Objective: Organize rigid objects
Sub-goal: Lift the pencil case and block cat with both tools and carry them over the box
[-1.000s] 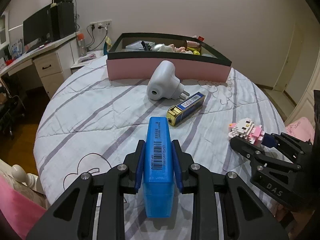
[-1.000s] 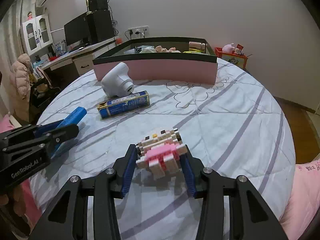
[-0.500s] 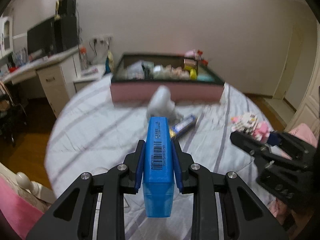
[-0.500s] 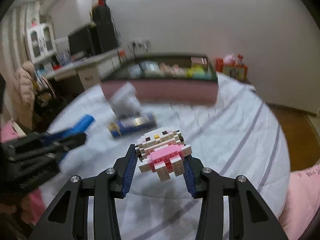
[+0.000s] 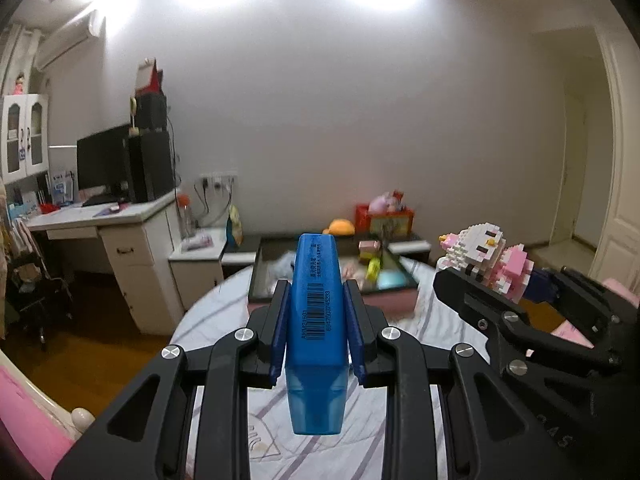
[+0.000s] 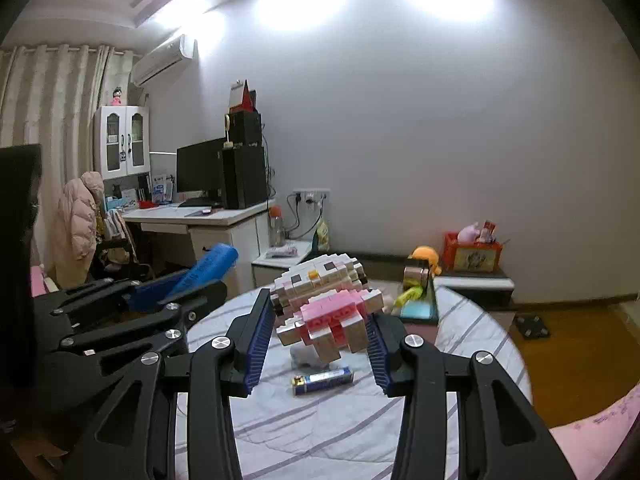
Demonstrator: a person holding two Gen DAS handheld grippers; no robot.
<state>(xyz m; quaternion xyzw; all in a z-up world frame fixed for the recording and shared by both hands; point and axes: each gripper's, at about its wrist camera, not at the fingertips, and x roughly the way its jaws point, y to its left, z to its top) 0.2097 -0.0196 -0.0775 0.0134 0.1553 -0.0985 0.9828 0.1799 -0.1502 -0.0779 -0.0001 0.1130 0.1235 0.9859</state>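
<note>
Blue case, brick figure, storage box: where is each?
blue case (image 5: 316,312), left wrist view, barcoded top face.
brick figure (image 6: 326,306), right wrist view, pink middle.
storage box (image 5: 328,303), left wrist view, pink front wall.

A blue plastic case (image 5: 316,320) with a barcode label stands on edge, clamped above the striped bed (image 6: 340,432). A pink-and-white brick figure (image 6: 324,304) hangs gripped above it too. A blue-and-gold battery pack (image 6: 322,380) lies flat on the bed.

Plain white wall (image 6: 420,140) ahead, bright ceiling light glare (image 6: 304,4) at twelve o'clock. White desk with drawers (image 5: 120,240) and black monitor (image 5: 102,168) at nine o'clock. Brown wooden floor (image 6: 580,360) at three o'clock.
</note>
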